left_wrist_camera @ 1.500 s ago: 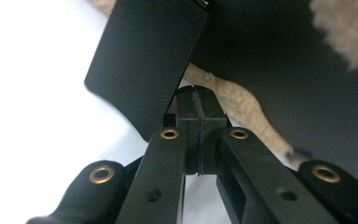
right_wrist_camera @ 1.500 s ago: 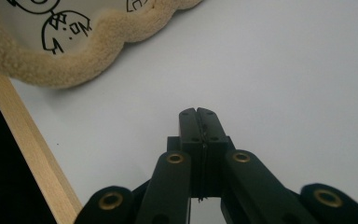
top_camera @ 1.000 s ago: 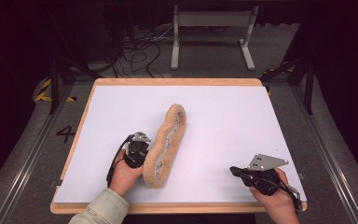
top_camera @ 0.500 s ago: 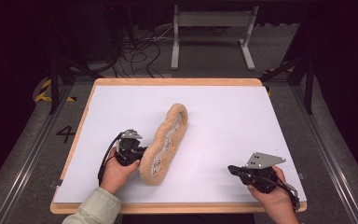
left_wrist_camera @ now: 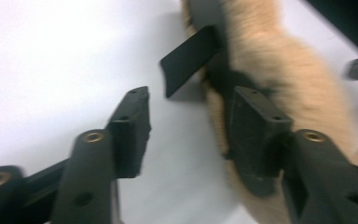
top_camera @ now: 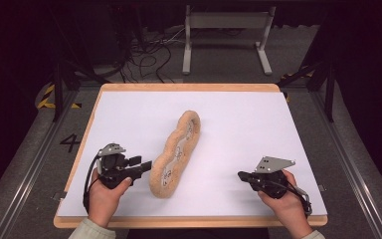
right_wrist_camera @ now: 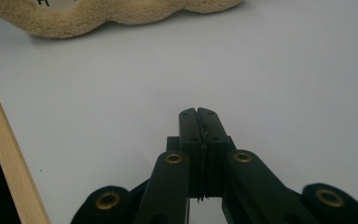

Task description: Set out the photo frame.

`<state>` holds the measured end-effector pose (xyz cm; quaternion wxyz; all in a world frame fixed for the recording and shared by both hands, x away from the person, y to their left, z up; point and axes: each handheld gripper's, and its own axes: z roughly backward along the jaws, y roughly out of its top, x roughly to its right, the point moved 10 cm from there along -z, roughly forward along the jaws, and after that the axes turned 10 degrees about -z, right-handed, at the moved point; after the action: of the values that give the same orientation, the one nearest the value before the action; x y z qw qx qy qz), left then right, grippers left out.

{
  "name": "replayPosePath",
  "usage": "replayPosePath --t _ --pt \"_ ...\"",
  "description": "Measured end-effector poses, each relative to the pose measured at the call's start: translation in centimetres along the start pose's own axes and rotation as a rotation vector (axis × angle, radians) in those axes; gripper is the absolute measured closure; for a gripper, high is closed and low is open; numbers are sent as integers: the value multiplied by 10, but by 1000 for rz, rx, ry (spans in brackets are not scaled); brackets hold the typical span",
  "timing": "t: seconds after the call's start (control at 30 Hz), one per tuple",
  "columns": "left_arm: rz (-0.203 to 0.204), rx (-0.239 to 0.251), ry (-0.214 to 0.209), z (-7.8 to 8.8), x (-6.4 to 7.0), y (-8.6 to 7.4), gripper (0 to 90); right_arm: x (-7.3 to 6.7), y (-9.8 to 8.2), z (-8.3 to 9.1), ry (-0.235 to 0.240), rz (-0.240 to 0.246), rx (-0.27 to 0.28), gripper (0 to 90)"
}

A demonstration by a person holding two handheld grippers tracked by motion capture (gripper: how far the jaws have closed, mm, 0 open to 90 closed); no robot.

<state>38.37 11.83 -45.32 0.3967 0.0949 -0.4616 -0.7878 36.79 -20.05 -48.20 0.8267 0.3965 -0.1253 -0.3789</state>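
Since the earlier frames the left gripper [top_camera: 140, 166] has let go of the fleecy slipper [top_camera: 176, 154] and drawn back toward the near left; its jaws have just been opening, with nothing pinched between them. The slipper has settled slightly, leaning on its edge.

From the high view, the left gripper is released, its tips just beside the slipper's near end, apart from it. The slipper lies lengthwise on the white board [top_camera: 238, 124], stretching away from that claw toward the far side. The right gripper [top_camera: 242, 176] rests low on the board, well off to the slipper's right, clenched and empty, held by the person's right hand [top_camera: 288, 206].

In the left gripper view, the jaws stand apart over bare white board. The slipper [left_wrist_camera: 279, 79] sits just ahead and to the right, behind the right-hand jaw, blurred; a black tab [left_wrist_camera: 189, 58] juts from its edge ahead of the gap.

In the right gripper view, the jaws are pressed together on nothing. The slipper [right_wrist_camera: 116, 14] lies ahead and to the left, well apart, and the board's wooden edge [right_wrist_camera: 9, 158] runs down the left.
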Motion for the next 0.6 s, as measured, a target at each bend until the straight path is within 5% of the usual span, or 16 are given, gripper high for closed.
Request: replayPosePath --t 0.23,0.5,0.6 --pt "-30 41 -33 14 35 -1 323 2 3 -2 -4 -6 1 883" --pt "-43 -30 -44 -7 51 -20 289 4 3 -4 -2 -14 1 862" --pt "-51 -91 -44 -20 54 -32 291 4 3 -5 -1 -18 1 852"
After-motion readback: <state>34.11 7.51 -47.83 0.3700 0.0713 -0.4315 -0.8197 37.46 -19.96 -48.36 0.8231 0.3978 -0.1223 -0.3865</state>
